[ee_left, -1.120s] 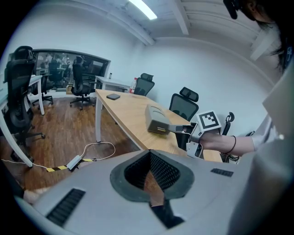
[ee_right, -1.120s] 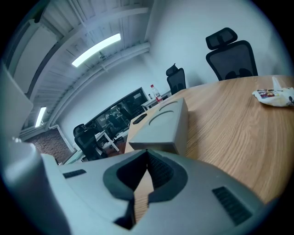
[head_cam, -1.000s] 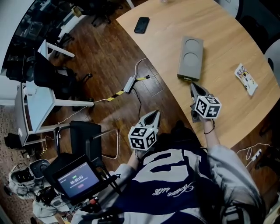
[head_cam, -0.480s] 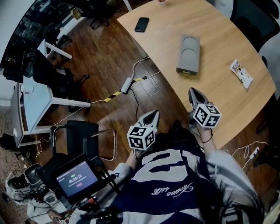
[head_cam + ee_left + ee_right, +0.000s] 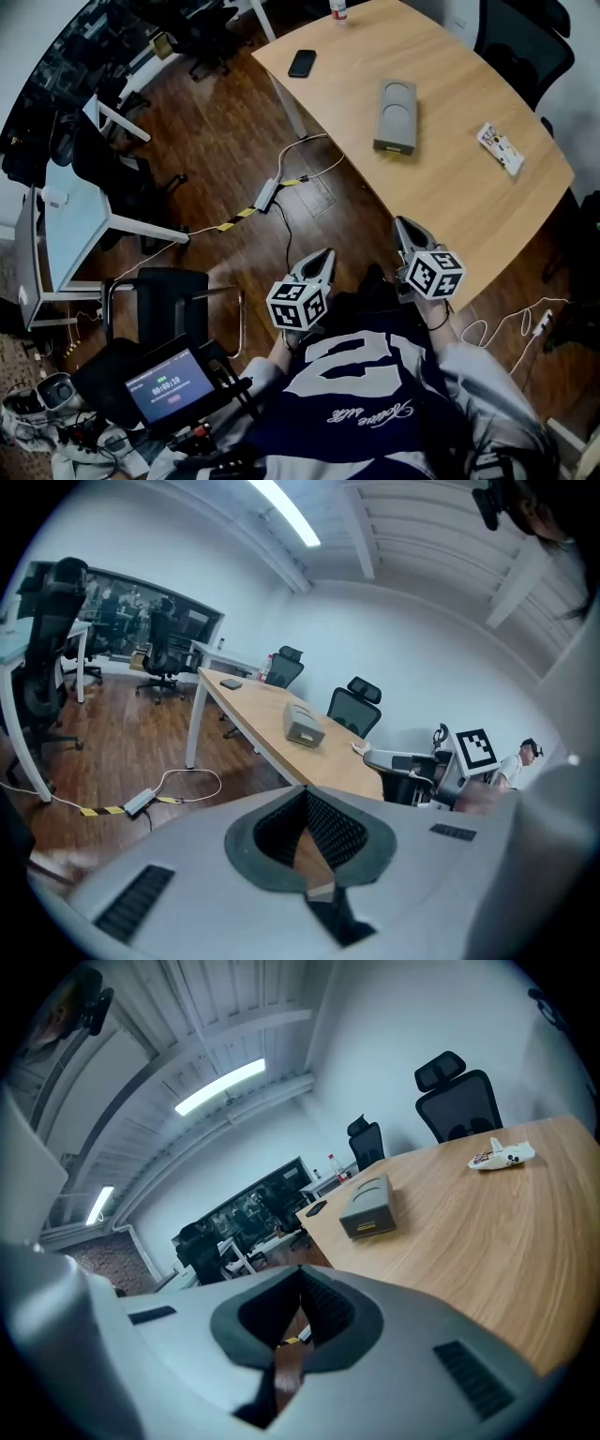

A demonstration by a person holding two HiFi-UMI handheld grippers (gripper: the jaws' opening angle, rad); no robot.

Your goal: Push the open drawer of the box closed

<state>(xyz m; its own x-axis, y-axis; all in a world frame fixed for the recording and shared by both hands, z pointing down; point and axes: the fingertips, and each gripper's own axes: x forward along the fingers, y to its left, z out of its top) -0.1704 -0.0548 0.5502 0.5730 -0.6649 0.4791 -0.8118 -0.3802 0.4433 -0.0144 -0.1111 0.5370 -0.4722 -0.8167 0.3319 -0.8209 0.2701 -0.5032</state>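
The grey box lies on the wooden table, its drawer end facing me and looking flush with the body. It also shows in the left gripper view as the box, and in the right gripper view as the box with a yellow label on its front. My right gripper hovers at the table's near edge, well short of the box, jaws shut and empty. My left gripper hangs over the floor beside the table, also shut with nothing in it.
A black phone lies at the table's far left corner and a printed packet at its right. A cable with a power strip runs over the wood floor. Office chairs stand behind the table. A small screen sits at lower left.
Both grippers have drawn back from the box toward the person. The right gripper, close to the drawer end a second ago, now sits at the table's near edge.
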